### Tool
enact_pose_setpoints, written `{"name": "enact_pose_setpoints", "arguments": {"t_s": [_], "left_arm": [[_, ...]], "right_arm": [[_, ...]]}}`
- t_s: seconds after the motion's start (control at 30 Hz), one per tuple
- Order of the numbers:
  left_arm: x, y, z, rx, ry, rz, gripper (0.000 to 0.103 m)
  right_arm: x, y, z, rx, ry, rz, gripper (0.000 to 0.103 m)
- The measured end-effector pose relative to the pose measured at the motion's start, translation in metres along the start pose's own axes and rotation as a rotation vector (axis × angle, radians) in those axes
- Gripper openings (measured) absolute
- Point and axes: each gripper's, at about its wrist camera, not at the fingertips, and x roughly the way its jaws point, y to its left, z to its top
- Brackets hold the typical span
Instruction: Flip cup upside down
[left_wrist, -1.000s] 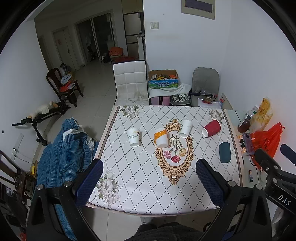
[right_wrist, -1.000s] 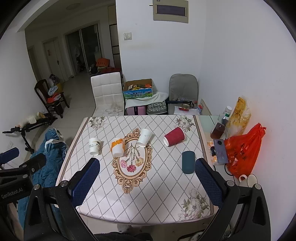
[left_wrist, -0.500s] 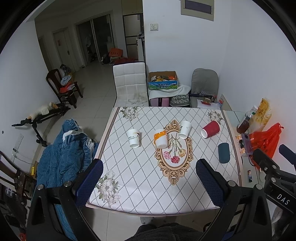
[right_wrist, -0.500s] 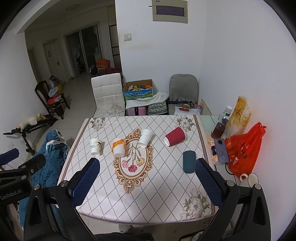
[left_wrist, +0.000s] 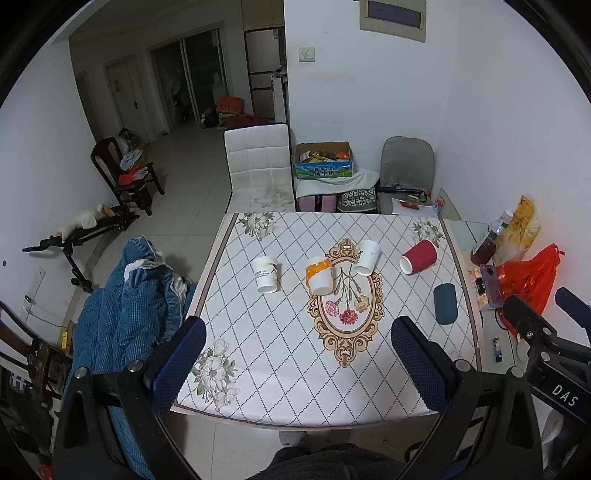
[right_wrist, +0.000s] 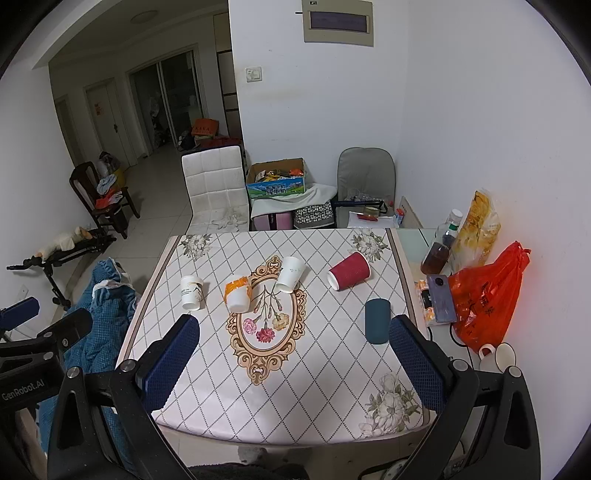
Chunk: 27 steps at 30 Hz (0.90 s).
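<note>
Several paper cups lie on their sides on the patterned tablecloth (left_wrist: 280, 354): a white printed cup (left_wrist: 266, 274), an orange-and-white cup (left_wrist: 319, 275), a white cup (left_wrist: 368, 257), a red cup (left_wrist: 419, 257) and a dark teal cup (left_wrist: 445, 304). The same cups show in the right wrist view: the white printed cup (right_wrist: 191, 292), the orange-and-white cup (right_wrist: 238, 293), the white cup (right_wrist: 291, 274), the red cup (right_wrist: 349, 276), the teal cup (right_wrist: 377, 321). My left gripper (left_wrist: 298, 339) and right gripper (right_wrist: 293, 332) are open and empty, held above the table's near edge, well short of the cups.
A white chair (left_wrist: 258, 166) and a grey chair (left_wrist: 406, 173) stand beyond the table. A blue quilt (left_wrist: 122, 314) lies at the left. Bottles (right_wrist: 441, 247), a phone (right_wrist: 441, 297), a red bag (right_wrist: 487, 295) and a mug (right_wrist: 498, 356) crowd the side shelf at the right.
Both views have drifted slightly back and up from the table. The cups have not moved and both grippers stay open.
</note>
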Motion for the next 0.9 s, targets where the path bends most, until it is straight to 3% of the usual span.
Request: {"name": "enact_pose_setpoints", "arguments": {"t_s": [0.9], "left_arm": [[0.0, -0.006, -0.011, -0.021, -0.016, -0.024, 0.103]], "right_arm": [[-0.015, 0.012, -0.011, 0.003, 0.004, 0.006, 0.103]]}}
